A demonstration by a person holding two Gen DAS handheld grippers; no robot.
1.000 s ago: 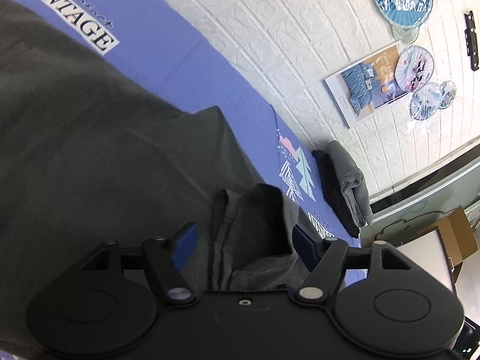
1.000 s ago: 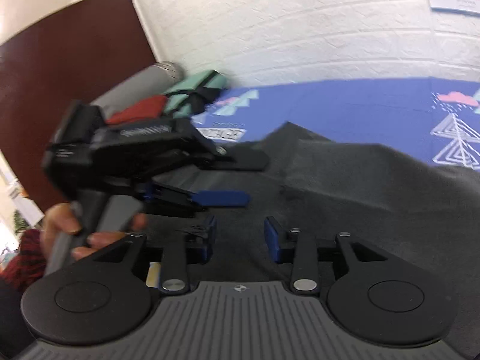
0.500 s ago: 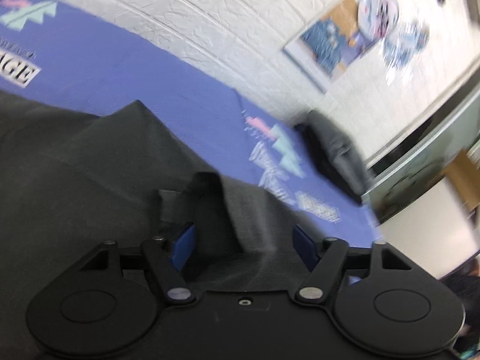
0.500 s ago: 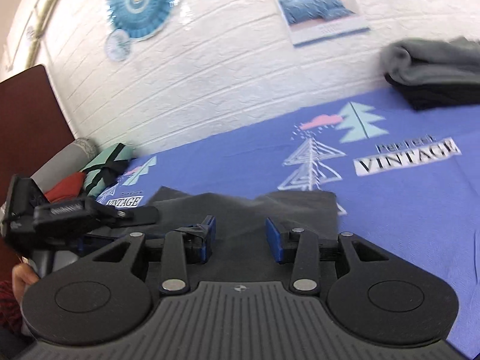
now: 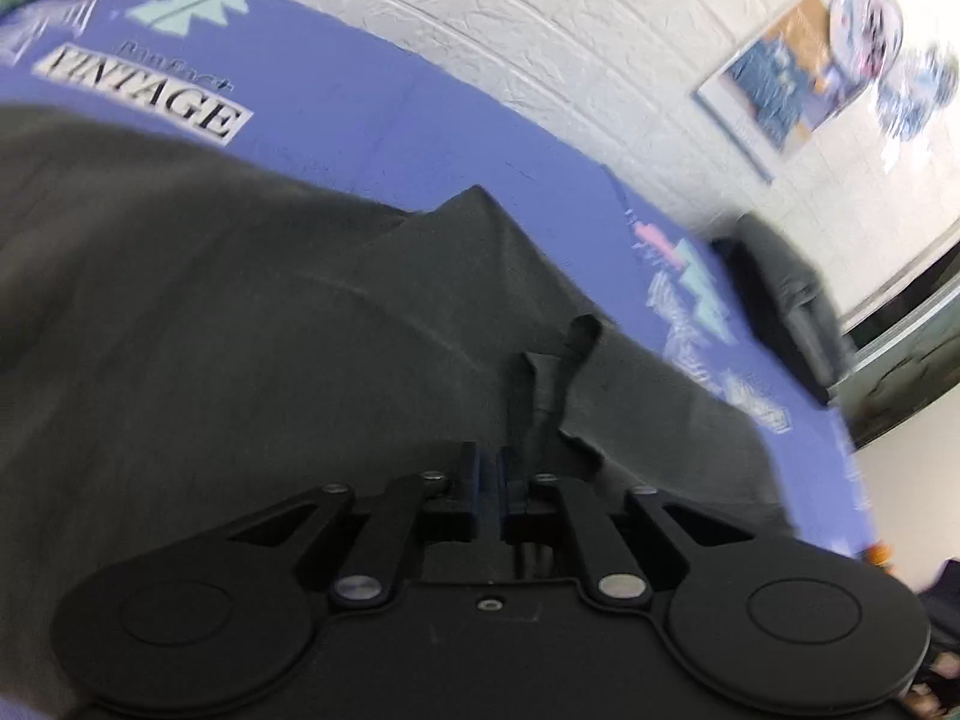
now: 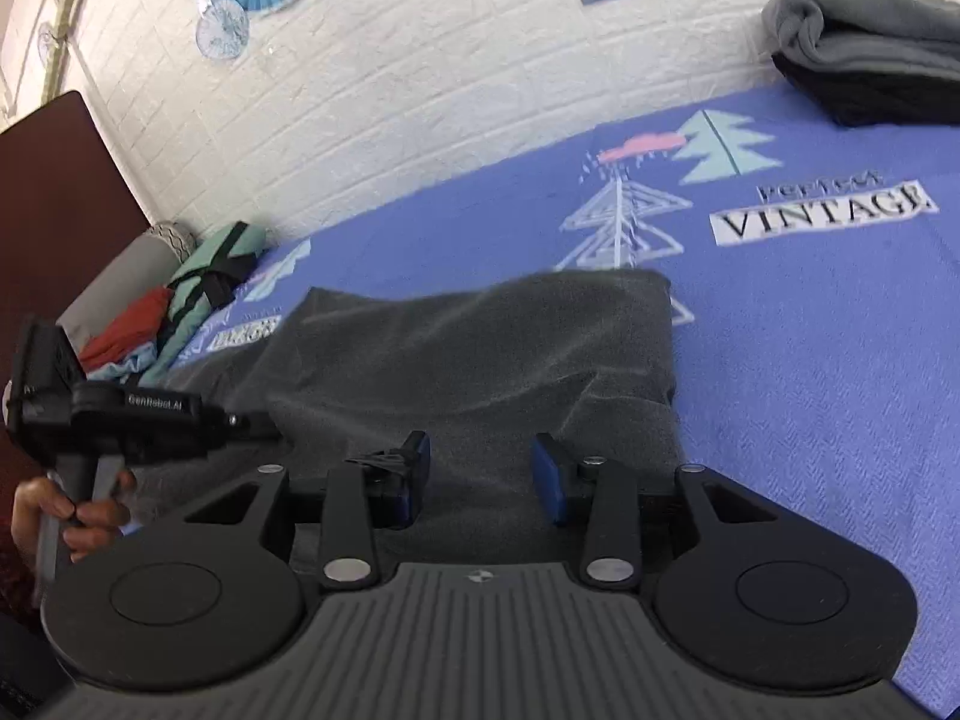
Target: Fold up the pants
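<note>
Angling both my tongs down over grey pants [image 6: 480,360]. My left gripper [image 5: 489,483] pinched together, whether on cloth unclear; my right gripper [image 6: 480,474] apart. Bedspread [image 6: 810,312] reads "VINTAGE".

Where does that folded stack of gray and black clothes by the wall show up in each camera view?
Left wrist: the folded stack sits at the right edge, blurred, on the blue sheet below the poster.
Right wrist: the folded stack is in the top right corner against the white wall.
Shared landmark: the tree print next to the stack.
</note>
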